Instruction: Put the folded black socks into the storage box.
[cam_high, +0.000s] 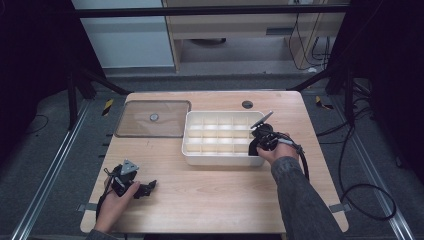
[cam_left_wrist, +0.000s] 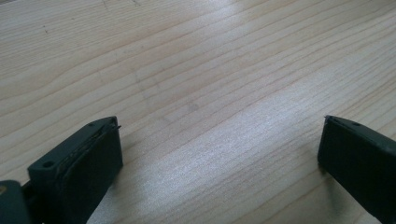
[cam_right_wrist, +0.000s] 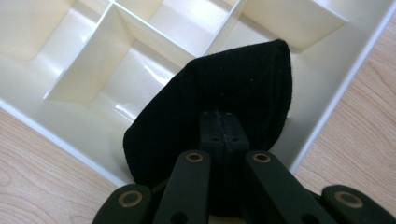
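Wooden table (cam_high: 215, 195) under dim light, dark floor all around it. Landmark: white divided tray (cam_high: 220, 159) at the table's middle. Your right gripper (cam_high: 256, 146) sits at the tray's near right corner, jaws pressed together on a black cloth (cam_right_wrist: 210, 116) — the cloth hangs over the corner compartment, just inside the tray's wall. Your left gripper (cam_high: 149, 189) rests on the bare wood well to the near left of the tray, jaws spread wide, nothing between them. Clear lid (cam_high: 153, 119) lies flat just left of the tray — touching it or not, you cannot tell.
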